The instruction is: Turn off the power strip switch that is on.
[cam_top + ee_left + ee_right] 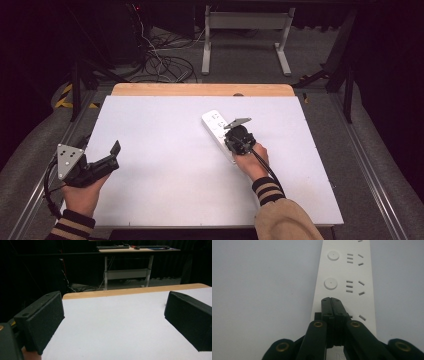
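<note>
The left gripper (107,159) hovers at the near-left of the table (160,150), fingers (41,320) wide apart. Farther in, right of centre, the right gripper (333,305) (fingers pressed together, holding nothing) sits over the white power strip (344,272), tips above its near end.

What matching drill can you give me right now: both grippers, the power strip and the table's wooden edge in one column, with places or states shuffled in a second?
Things:
1. left gripper
2. right gripper
3. power strip
4. wooden edge

Places or states:
A. lies flat on the white table top, round buttons beside its sockets
B. jaws wide apart, nothing between them
C. runs along the table's far side
D. jaws pressed together, tips over the strip

Pairs: 1-B, 2-D, 3-A, 4-C
</note>
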### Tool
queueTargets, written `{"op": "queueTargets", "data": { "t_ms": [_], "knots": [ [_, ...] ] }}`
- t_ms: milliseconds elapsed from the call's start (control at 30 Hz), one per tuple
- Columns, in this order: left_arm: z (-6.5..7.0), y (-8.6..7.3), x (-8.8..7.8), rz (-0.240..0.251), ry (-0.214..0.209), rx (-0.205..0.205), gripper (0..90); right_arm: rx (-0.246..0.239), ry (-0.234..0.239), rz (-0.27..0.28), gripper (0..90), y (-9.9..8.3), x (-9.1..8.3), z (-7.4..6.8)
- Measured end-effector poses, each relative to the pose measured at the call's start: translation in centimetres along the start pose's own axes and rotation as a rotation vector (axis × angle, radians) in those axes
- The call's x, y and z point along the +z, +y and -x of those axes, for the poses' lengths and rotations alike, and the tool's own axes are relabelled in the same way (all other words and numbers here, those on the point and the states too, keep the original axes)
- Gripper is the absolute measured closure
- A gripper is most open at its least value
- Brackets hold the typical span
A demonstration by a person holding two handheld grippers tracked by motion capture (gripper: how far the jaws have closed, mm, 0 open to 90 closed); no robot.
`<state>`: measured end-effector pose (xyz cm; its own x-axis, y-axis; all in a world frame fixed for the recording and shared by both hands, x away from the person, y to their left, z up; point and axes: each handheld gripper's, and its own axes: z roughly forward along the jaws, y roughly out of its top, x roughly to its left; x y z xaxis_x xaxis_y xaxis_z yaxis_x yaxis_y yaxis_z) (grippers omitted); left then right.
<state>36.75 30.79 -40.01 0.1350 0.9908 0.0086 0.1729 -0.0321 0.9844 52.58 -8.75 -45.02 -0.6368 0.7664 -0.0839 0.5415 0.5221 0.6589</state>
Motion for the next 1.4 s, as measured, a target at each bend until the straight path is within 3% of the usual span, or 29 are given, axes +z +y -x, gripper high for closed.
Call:
{"op": "queueTargets", "data": {
  "t_ms": [500,733,1267,1400],
  "knots": [
    [0.1,0.0,0.0,-0.001,0.001,0.001,3.1,-0.036,-0.075,0.019,90.0,-0.4,0.2,-1.0],
    [0.2,0.0,0.1,-0.007,-0.002,0.001,3.2,-0.026,-0.073,0.019,90.0,-0.4,0.2,-0.9],
    [0.2,-0.1,0.3,-0.014,0.000,0.002,3.6,-0.074,-0.117,0.021,90.0,-0.4,0.3,-1.6],
    [0.2,-0.1,0.3,-0.016,-0.001,0.004,3.6,-0.062,-0.107,0.023,90.0,-0.4,0.3,-1.4]
  ]
}}
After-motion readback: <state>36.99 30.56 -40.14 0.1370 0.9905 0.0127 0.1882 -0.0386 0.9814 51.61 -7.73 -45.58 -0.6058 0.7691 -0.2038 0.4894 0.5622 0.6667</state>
